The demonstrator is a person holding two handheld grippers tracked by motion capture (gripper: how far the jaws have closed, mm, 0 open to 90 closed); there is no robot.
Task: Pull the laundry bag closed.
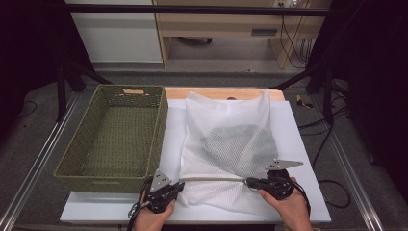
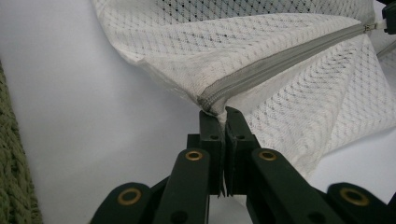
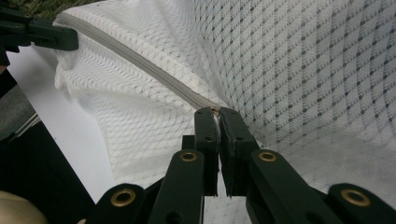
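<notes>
Zipper [image 1: 211, 179] runs from nine to three o'clock; left gripper [image 1: 179, 183] pinches its end, right gripper [image 1: 249, 182] pinches the pull.

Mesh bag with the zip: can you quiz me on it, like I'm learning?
1. True or false: the left gripper is shut on the end of the zip.
2. What dark thing is inside the mesh bag?
A. dark cloth
B. a ball
C. a book
3. Which side of the bag is the basket on in the high view?

Key: 1 true. 2 A. 3 the left; nothing can be seen in it.
</notes>
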